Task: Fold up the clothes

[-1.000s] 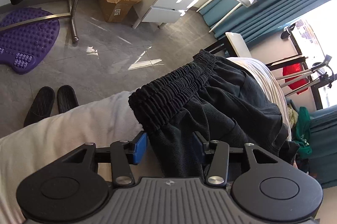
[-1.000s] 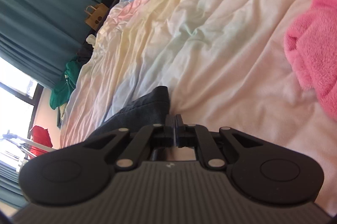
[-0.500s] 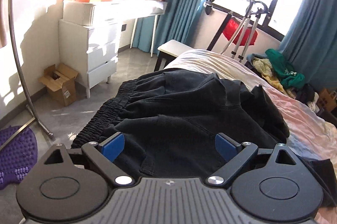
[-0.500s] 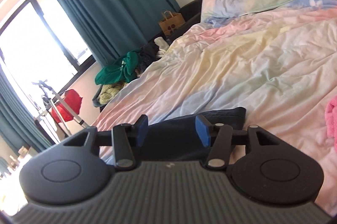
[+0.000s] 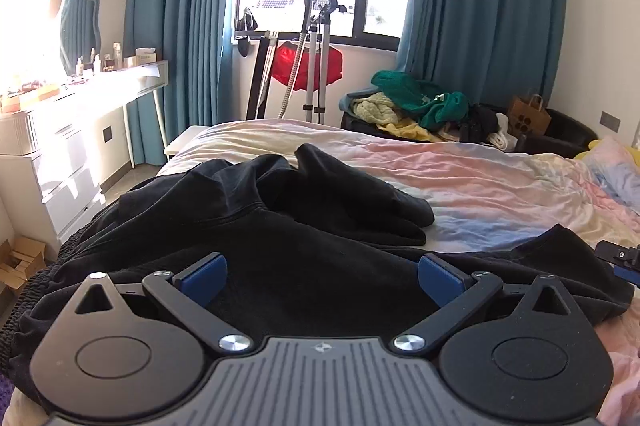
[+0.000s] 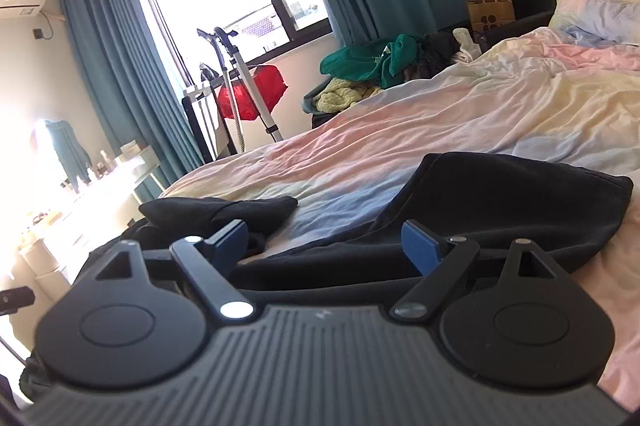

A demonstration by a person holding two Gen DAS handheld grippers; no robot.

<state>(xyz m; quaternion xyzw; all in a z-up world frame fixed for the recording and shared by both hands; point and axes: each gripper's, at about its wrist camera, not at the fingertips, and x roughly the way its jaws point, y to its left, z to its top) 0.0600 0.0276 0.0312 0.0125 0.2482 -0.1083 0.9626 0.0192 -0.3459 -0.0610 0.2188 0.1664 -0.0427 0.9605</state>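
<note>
while the black shorts [image 5: 280, 226] lie crumpled on the bed [image 5: 480, 181], both the left gripper [image 5: 320, 276] and right gripper [image 6: 324, 246] hover just above them, jaws opening, gripping nothing.

Black garment [image 5: 304, 238]: dark, heavy-looking fabric, crumpled, not flat. Lies on bed [image 5: 480, 181] near foot end, over pastel duvet. Gathered elastic waistband [image 5: 36, 290] at left edge, hanging toward bed side. One bunched part [image 5: 352, 185] reaches toward window, ends in rounded fold. Another part [image 6: 520, 193] spreads right, edge folded over, lying smoother. Creases and ridges across middle.
</note>
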